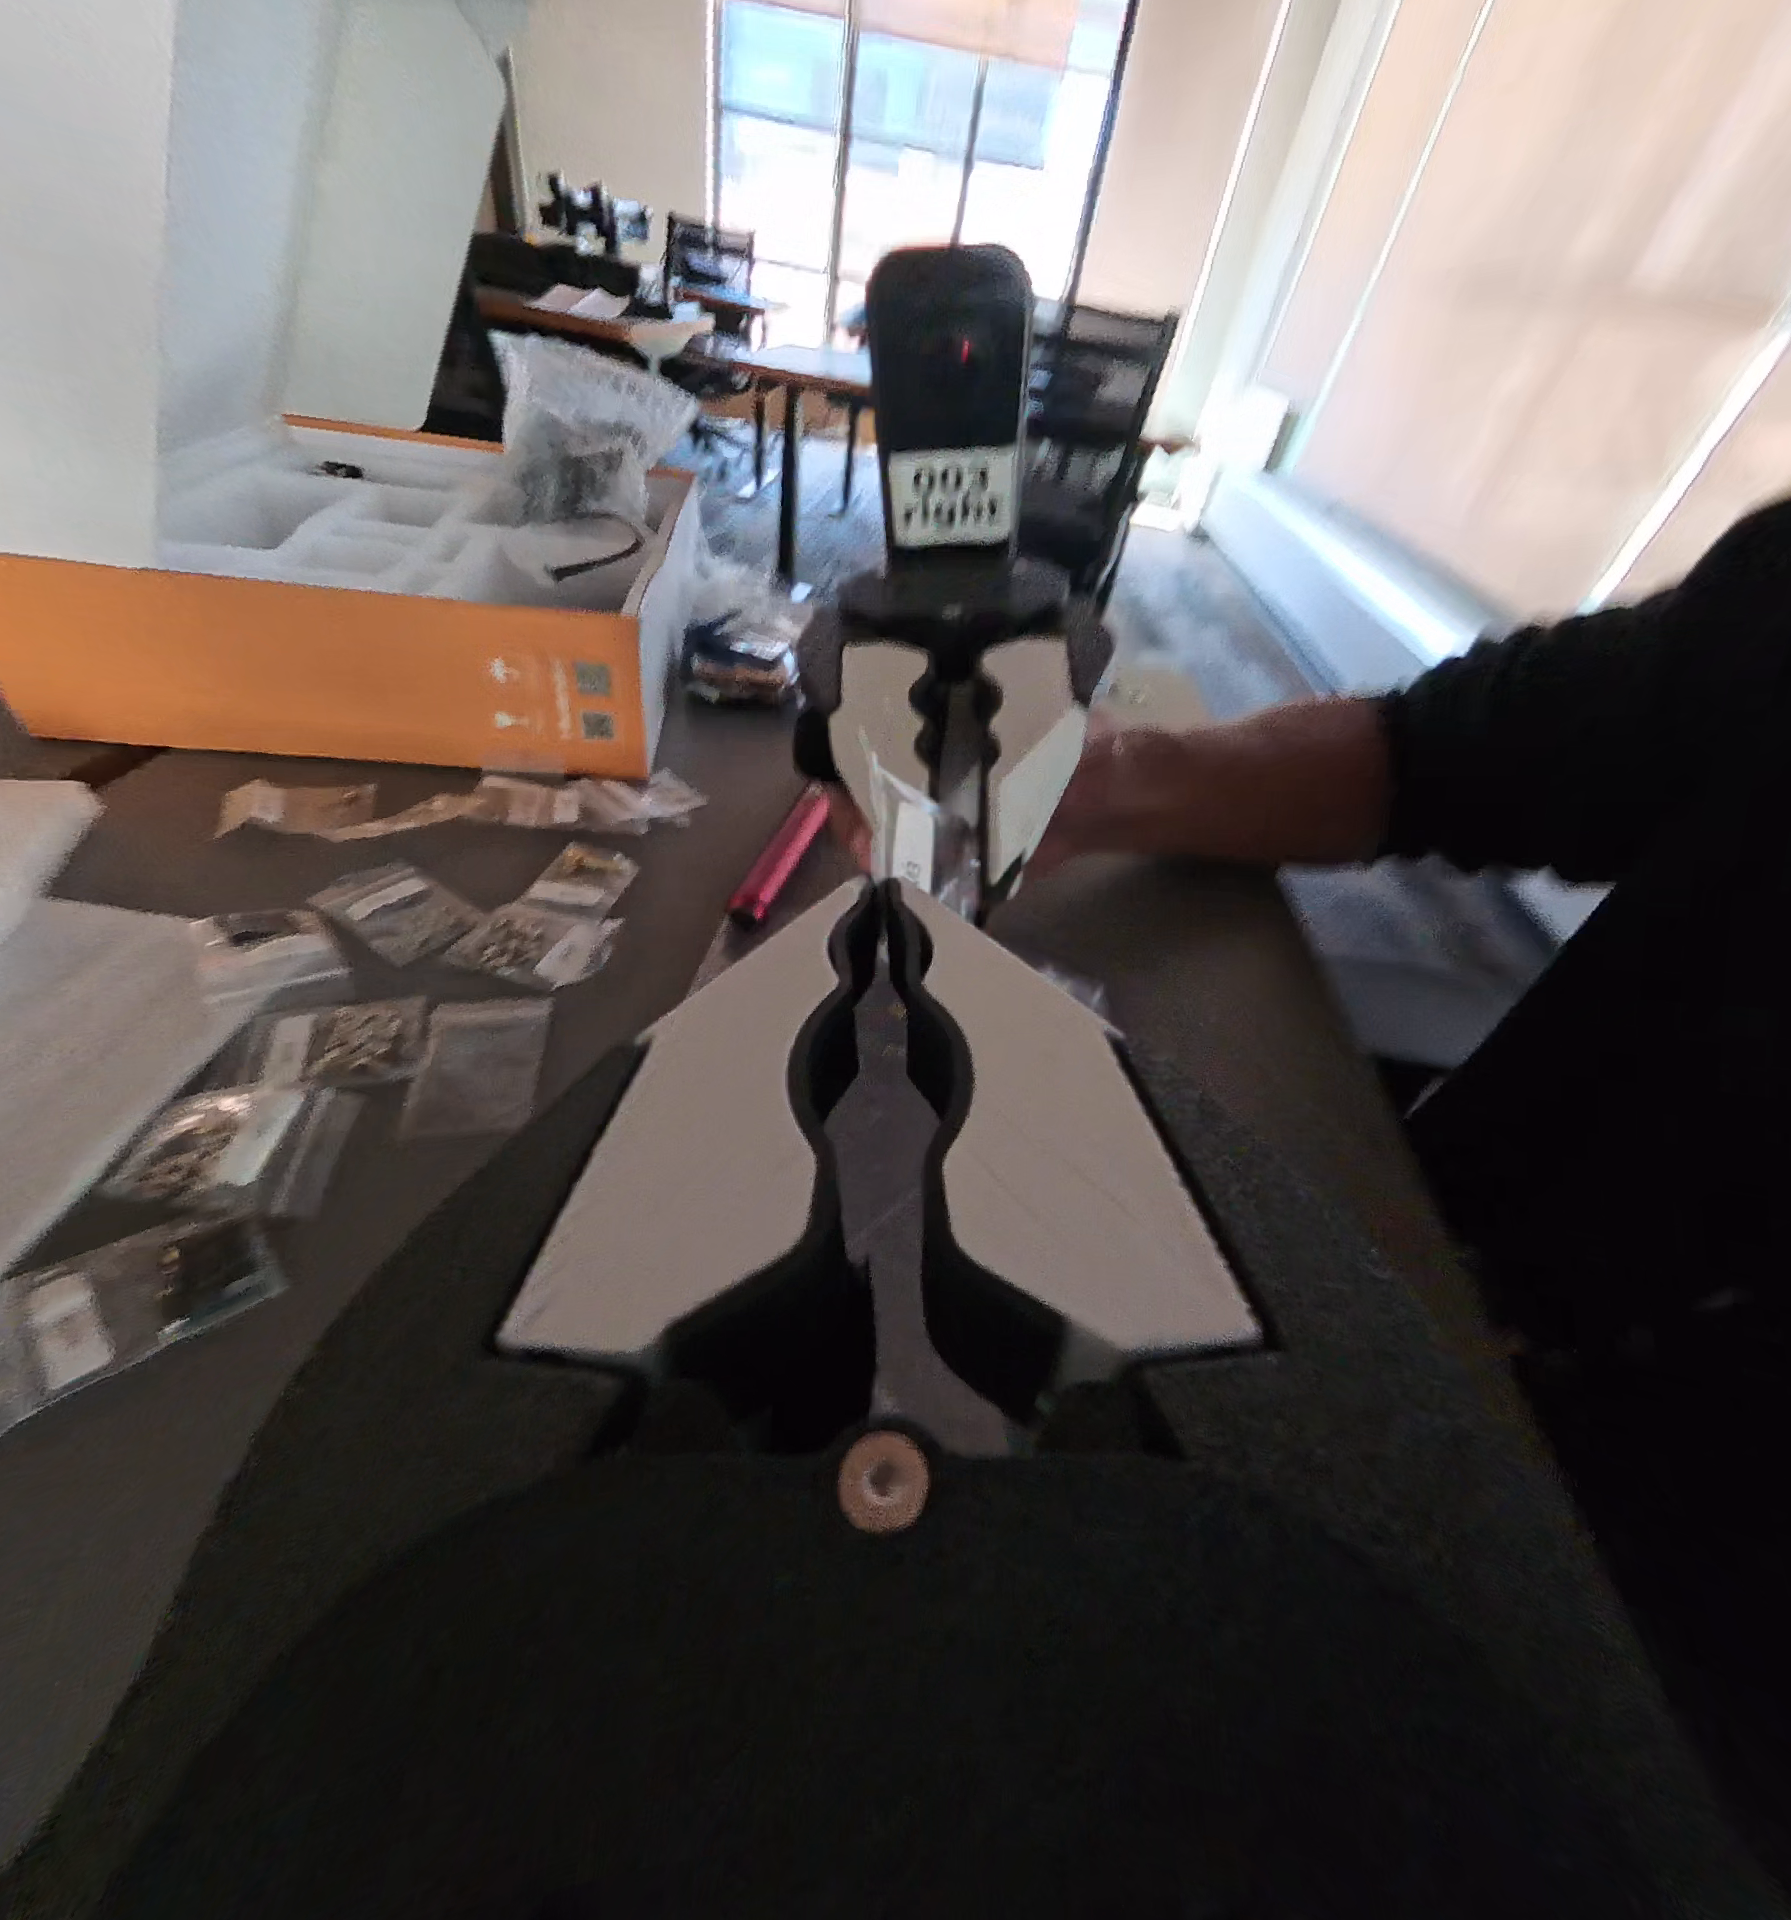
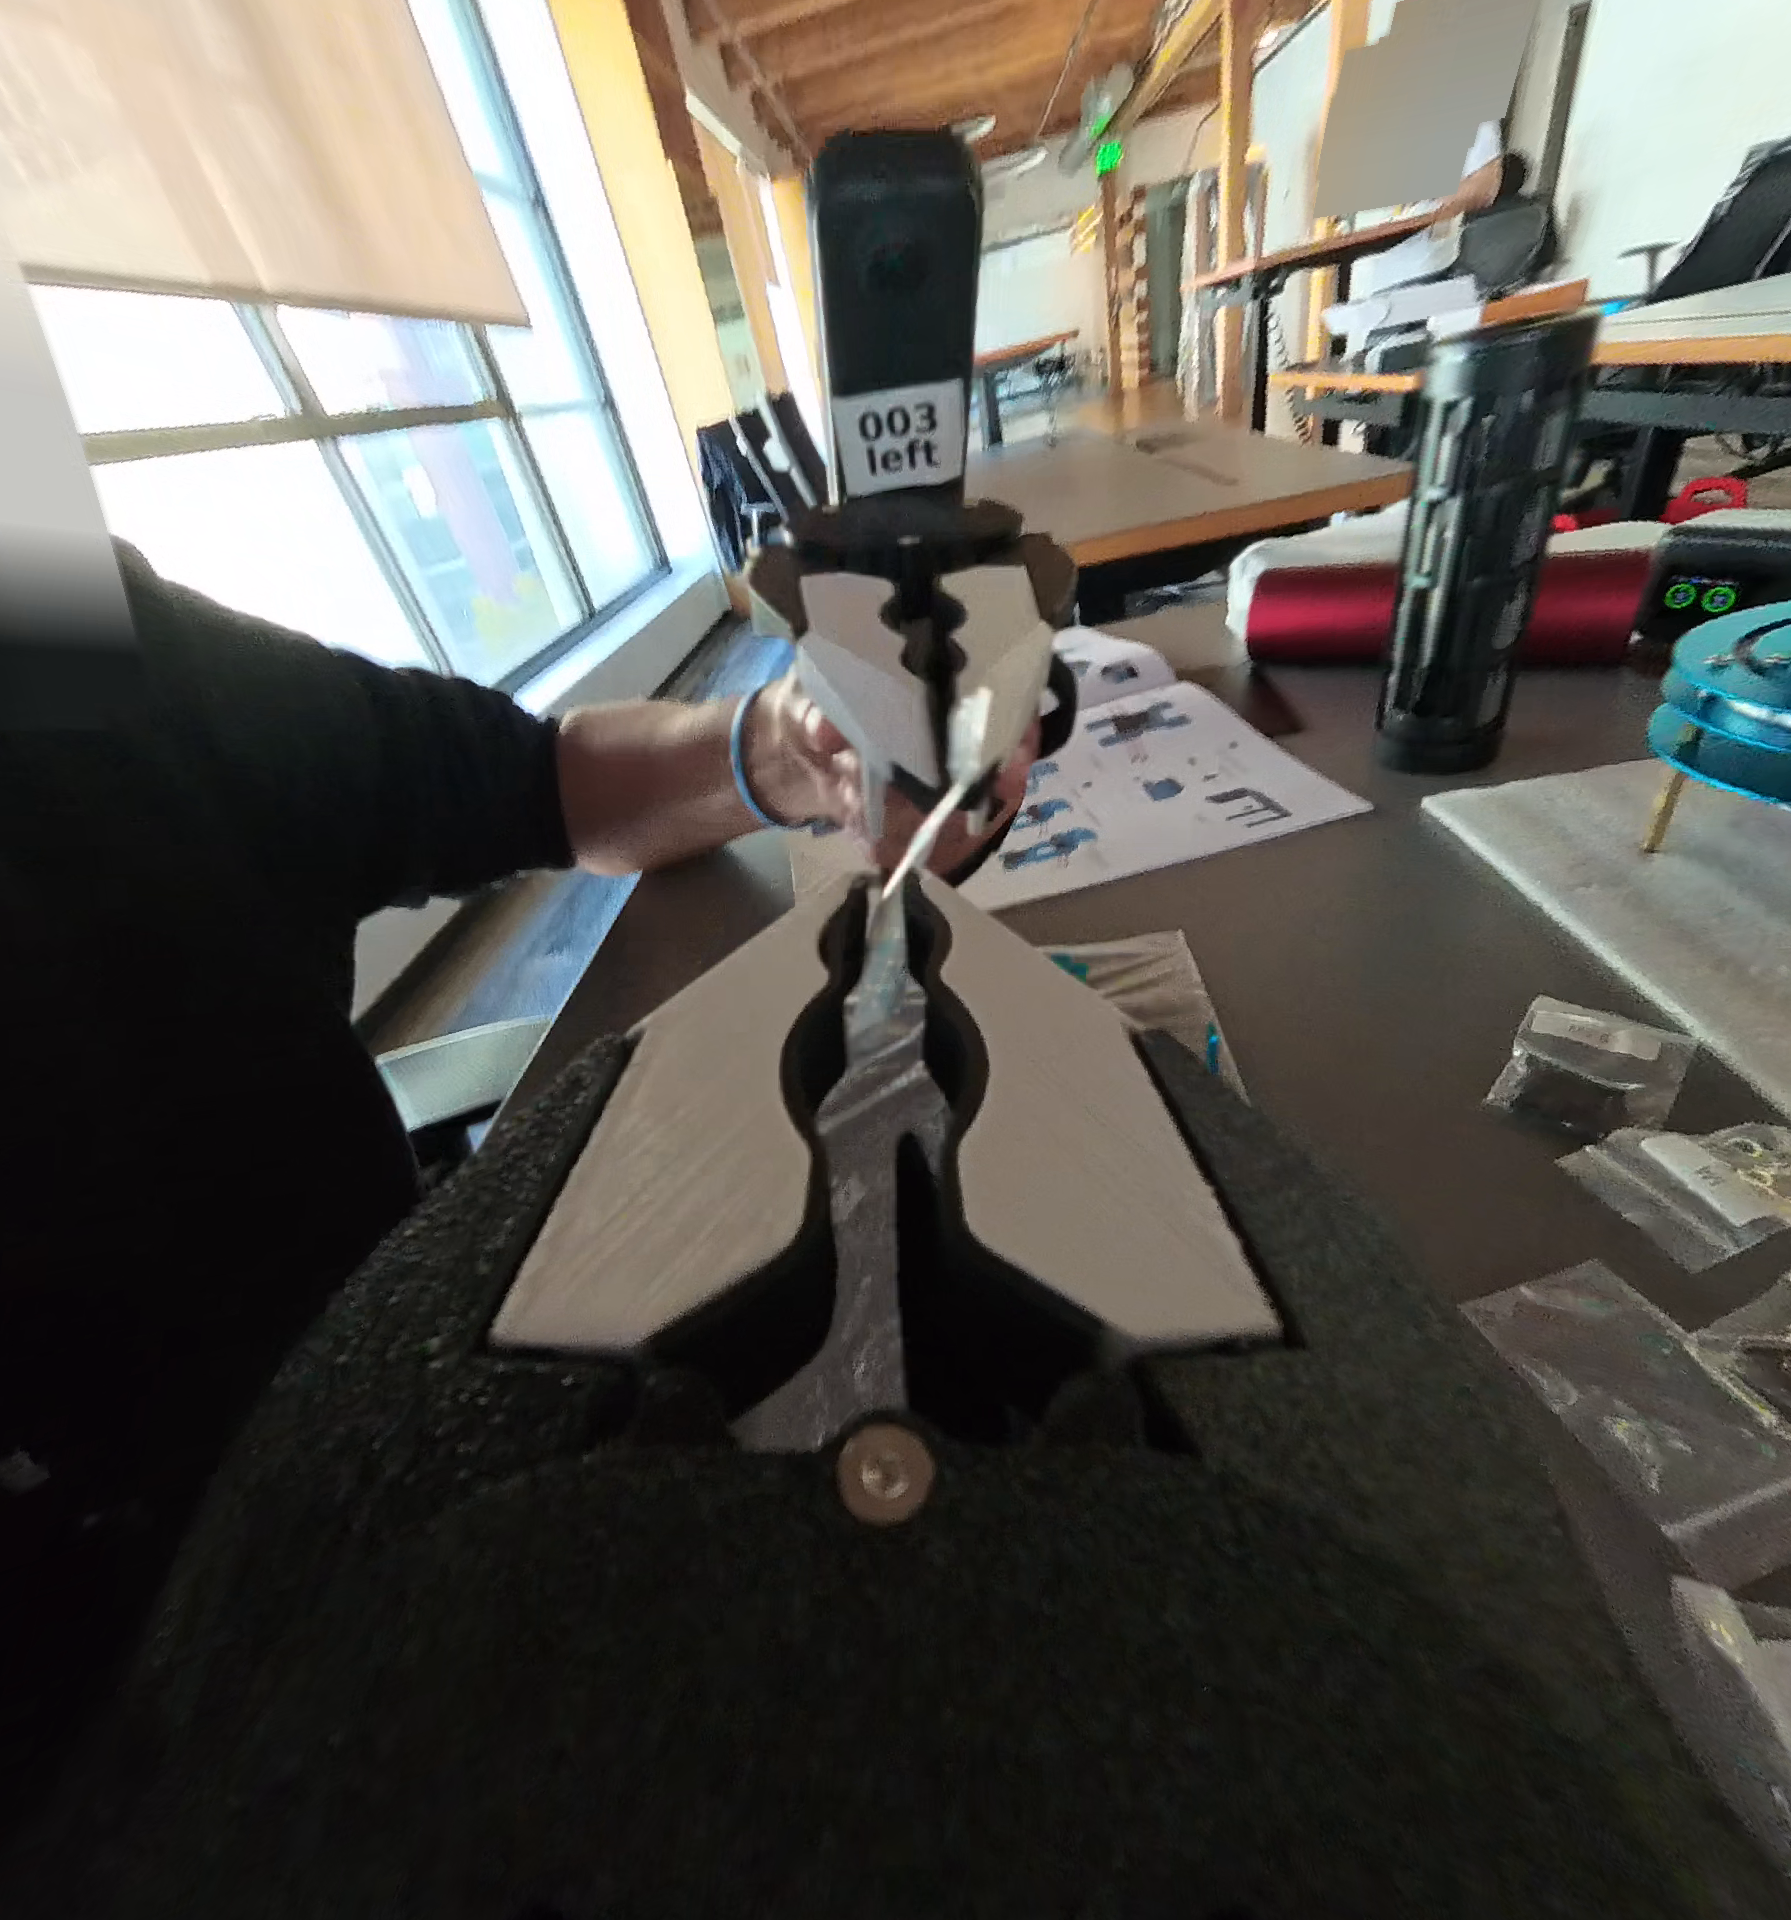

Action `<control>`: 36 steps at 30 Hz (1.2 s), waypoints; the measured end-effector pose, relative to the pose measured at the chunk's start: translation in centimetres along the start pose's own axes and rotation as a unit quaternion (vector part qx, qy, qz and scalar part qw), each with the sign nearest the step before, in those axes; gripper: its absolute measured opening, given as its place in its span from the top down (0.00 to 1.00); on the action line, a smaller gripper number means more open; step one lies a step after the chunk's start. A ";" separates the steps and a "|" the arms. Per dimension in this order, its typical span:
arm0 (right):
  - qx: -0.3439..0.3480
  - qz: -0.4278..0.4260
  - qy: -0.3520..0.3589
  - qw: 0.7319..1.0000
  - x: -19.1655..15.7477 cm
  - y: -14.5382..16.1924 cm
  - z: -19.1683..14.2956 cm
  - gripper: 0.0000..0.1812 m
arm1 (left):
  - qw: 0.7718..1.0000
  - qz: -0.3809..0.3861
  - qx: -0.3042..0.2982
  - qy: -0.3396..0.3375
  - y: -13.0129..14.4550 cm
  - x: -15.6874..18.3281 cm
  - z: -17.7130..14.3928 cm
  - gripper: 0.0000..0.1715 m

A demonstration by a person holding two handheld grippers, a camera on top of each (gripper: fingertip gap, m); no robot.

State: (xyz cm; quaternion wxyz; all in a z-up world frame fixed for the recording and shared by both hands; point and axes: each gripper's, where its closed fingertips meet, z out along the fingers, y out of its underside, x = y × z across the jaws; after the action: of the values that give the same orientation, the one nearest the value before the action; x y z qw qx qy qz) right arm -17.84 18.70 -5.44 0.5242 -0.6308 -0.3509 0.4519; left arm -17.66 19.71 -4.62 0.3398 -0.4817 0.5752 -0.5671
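Left gripper (image 1: 883,899): pinching, seemingly, one end of a small clear bag (image 2: 886,971).
Right gripper (image 2: 886,894): clamping the other end.
Bag: hanging blurred between them, above the dark table (image 2: 1390,987).

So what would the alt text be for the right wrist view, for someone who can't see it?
Two handheld grippers meet tip to tip over a dark table, both pinching one small clear plastic bag: the right gripper in the foreground, the left gripper facing it. More small bags, an open booklet and a black bottle lie to the right.
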 end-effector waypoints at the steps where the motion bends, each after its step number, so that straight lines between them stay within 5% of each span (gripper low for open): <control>1: -0.011 -0.009 -0.001 1.000 -0.3 0.4 -0.1 0.95 | 0.999 0.030 -0.021 -0.008 1.0 0.2 -0.1 1.00; 5: -0.029 -0.014 -0.009 0.999 -0.8 0.9 -0.9 0.83 | 0.981 0.153 -0.115 -0.036 4.6 1.6 0.6 1.00; 9: -0.067 -0.012 -0.001 0.998 -0.7 2.1 -0.7 0.82 | 0.962 0.210 -0.170 -0.040 6.9 2.9 1.8 1.00; 14: -0.133 -0.044 0.005 0.990 -0.7 4.8 0.1 0.81 | 0.964 0.202 -0.174 -0.026 7.4 3.5 2.1 1.00; 36: -0.167 -0.077 0.024 0.983 -0.3 5.8 -0.1 0.82 | 0.966 0.178 -0.184 -0.014 8.0 3.3 1.9 1.00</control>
State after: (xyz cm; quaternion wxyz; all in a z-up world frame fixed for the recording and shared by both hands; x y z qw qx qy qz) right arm -18.01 17.15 -11.05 0.4529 -0.6913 -0.4561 0.3302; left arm -18.20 15.10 -12.22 0.3489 -0.4336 0.7417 -0.3745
